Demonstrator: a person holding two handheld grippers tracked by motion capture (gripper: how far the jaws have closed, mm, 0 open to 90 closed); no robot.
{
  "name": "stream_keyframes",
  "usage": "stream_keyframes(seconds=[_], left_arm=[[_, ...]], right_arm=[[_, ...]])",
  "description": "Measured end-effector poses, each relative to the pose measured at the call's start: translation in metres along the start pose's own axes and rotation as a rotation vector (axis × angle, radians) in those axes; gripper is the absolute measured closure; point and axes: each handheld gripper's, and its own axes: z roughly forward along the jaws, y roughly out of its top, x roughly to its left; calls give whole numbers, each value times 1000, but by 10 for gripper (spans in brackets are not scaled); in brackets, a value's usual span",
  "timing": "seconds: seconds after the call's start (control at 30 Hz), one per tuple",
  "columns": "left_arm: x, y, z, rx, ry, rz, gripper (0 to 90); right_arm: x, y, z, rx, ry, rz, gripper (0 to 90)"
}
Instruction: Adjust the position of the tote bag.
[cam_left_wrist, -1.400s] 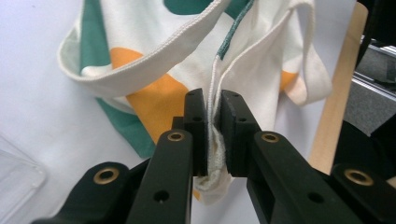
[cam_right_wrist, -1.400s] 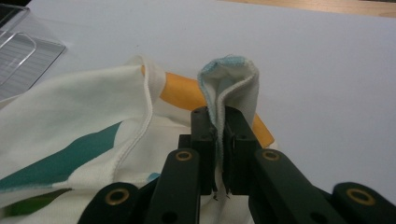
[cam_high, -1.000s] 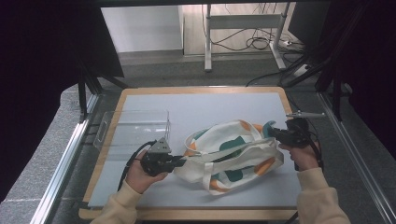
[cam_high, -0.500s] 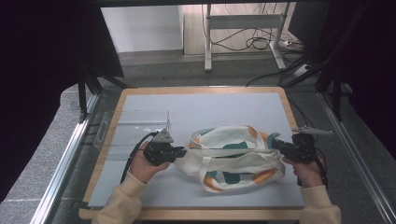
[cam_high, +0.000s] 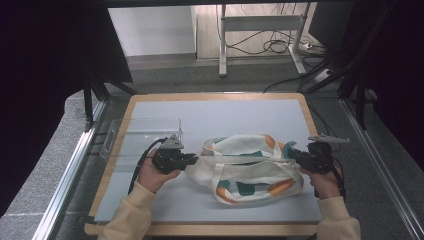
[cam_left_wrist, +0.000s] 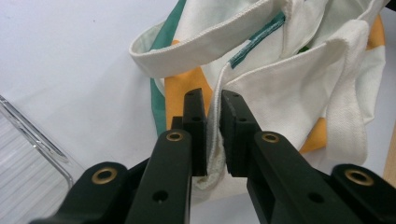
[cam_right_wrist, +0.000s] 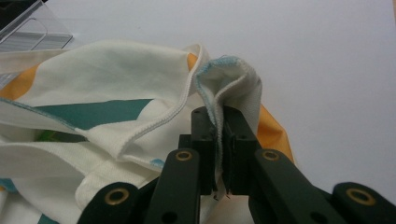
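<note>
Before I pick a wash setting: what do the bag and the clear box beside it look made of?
The bag looks like woven cotton canvas, matte cream with teal and orange print: a twill weave and stitched hems show where the left gripper and right gripper pinch its edge. The clear box looks like rigid transparent plastic, perhaps acrylic, glossy with bright edges.

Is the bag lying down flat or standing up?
Lying down. The bag sprawls crumpled on the table, pinched at opposite ends by the left gripper and right gripper.

The right claw (cam_right_wrist: 221, 140) pinches a folded edge of the cream cloth bag (cam_right_wrist: 116, 88) above the white table (cam_right_wrist: 327, 60).
</note>
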Motion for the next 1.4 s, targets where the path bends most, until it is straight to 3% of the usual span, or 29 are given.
stream_keyframes(seconds=[0.53, 0.57, 0.6, 0.63, 0.67, 0.7, 0.73, 0.77, 0.97, 1.13, 1.4], left_arm=[[-2, -5, -1, 0, -22, -16, 777], [-3, -6, -2, -3, -25, -20, 777], [-4, -5, -5, -13, -29, -18, 712], [-4, -5, -5, -13, -29, -18, 679], [-5, -5, -8, -22, -33, -19, 679], [-6, -4, -13, -42, -37, -17, 615], [-6, -4, -13, -42, -37, -17, 590], [-8, -3, -19, -61, -35, -13, 552], [-14, 2, -28, -99, -20, -5, 439], [-15, 5, -31, -106, -13, -9, 407], [-13, 5, -33, -105, -9, -19, 394]], right_arm=[[-3, -4, -1, -8, 8, 0, 796], [-3, -4, -2, -12, 7, 3, 774], [-5, -4, -6, -20, 1, 6, 711], [-5, -4, -6, -20, 1, 6, 711], [-5, -4, -7, -21, -1, 7, 660], [-5, -3, -13, -38, -11, 14, 541], [-5, -3, -13, -38, -11, 14, 541], [-5, -1, -20, -55, -14, 17, 461], [2, 8, -38, -99, -39, -2, 340], [17, 15, -43, -117, 11, -71, 315], [51, 21, -24, -82, 140, -187, 291]])
